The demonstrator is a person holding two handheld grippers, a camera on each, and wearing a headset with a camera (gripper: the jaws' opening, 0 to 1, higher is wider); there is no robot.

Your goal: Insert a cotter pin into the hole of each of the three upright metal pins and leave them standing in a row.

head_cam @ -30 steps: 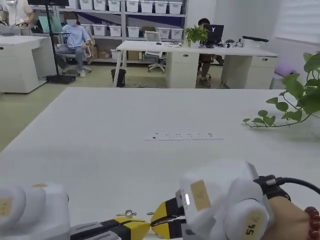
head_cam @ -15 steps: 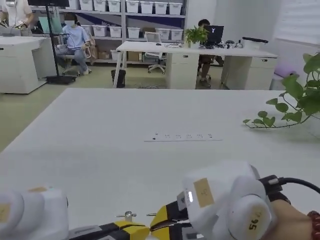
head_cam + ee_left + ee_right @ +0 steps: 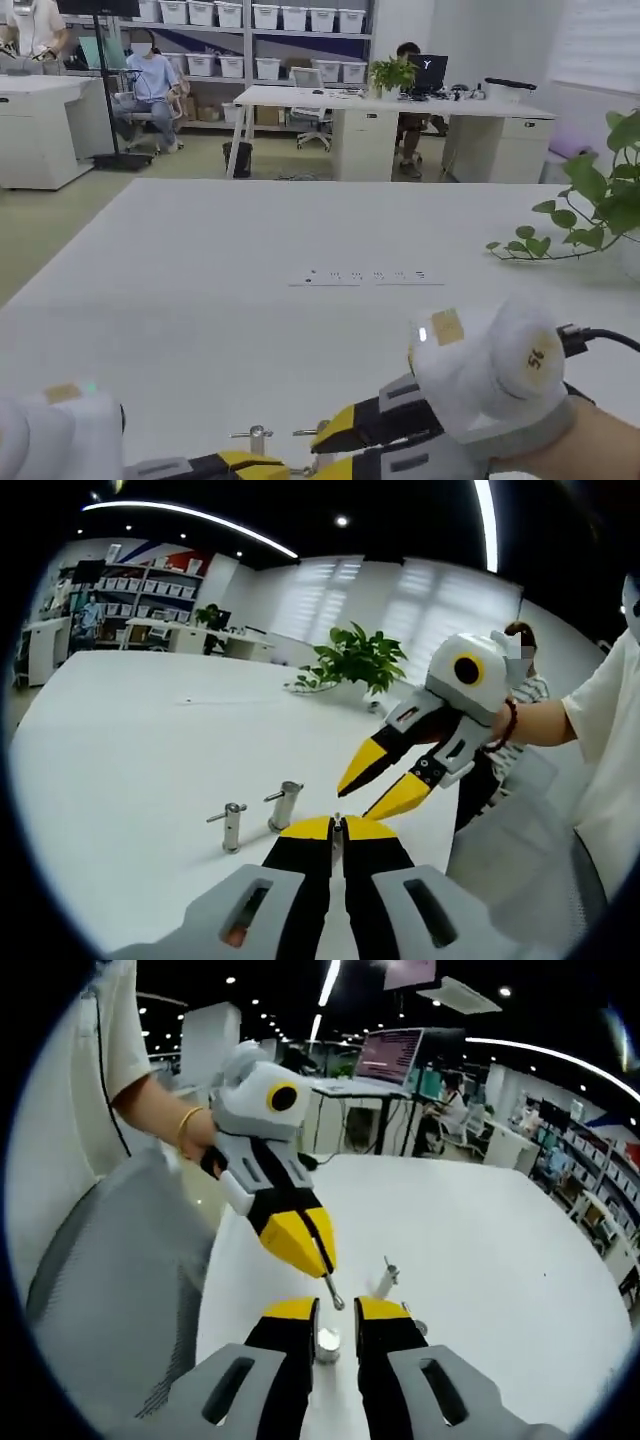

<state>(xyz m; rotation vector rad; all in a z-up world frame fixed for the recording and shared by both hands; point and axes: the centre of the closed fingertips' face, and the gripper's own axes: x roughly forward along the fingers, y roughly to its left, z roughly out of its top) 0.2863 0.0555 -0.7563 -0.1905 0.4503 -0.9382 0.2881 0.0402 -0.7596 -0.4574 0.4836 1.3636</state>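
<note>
Two metal pins [image 3: 232, 827] on the table [image 3: 120, 740] look already cottered. The left gripper [image 3: 337, 822] pinches a cotter pin [image 3: 331, 1282], and the right gripper [image 3: 338, 1308] gapes around the third pin [image 3: 327, 1342].

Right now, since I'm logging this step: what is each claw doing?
Left claw: closed, holding a cotter pin.
Right claw: open, an upright metal pin between its jaws.
</note>
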